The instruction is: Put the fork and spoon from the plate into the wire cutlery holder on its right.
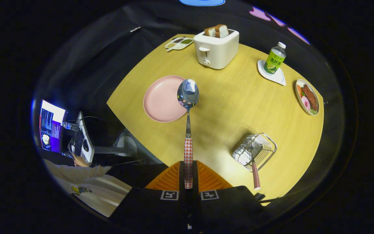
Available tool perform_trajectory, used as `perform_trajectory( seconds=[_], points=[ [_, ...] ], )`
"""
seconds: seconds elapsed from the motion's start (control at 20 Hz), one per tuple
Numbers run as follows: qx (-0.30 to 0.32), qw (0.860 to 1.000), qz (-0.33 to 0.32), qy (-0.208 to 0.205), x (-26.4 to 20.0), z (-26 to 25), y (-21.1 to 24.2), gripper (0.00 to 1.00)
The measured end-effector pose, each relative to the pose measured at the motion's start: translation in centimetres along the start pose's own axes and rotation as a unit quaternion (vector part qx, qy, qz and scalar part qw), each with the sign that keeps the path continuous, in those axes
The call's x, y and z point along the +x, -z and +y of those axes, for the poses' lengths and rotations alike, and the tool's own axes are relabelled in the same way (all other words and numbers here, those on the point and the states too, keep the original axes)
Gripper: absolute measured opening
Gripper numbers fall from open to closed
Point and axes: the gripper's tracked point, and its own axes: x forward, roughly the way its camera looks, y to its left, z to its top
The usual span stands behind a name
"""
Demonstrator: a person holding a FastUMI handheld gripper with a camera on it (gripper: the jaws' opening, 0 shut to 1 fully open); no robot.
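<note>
My gripper (188,169) is shut on the red-checked handle of the spoon (188,97). The spoon points straight ahead from the fingers, held high above the yellow table, its shiny bowl over the right rim of the pink plate (161,99). The plate itself is bare. The wire cutlery holder (255,151) lies on the table to the right of the fingers. The fork (254,170) rests in it, its red-checked handle sticking out toward me.
A white toaster (216,48) with bread stands beyond the plate. A green bottle (274,59) on a white coaster and a dish of food (307,97) sit at the far right. A small sauce tray (178,43) lies at the back. A laptop (52,128) and a person's sleeve (86,183) are left of the table.
</note>
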Motion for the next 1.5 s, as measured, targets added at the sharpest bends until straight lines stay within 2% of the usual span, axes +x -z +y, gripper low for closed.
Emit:
perform_trajectory(
  seconds=[0.4, 0.65, 0.85, 1.25, 1.5],
  points=[
    [-0.055, 0.991, 0.117, 0.031, -3.7, -6.6, 5.8, 0.10],
    [-0.046, 0.984, 0.173, 0.025, -4.4, -10.3, 6.3, 0.10],
    [-0.051, 0.971, 0.232, 0.033, -4.6, -13.4, 7.1, 0.10],
    [-0.071, 0.947, 0.309, 0.051, -3.6, -16.2, 7.1, 0.10],
    [-0.045, 0.935, 0.348, 0.050, -2.2, -16.9, 7.2, 0.10]
  ],
)
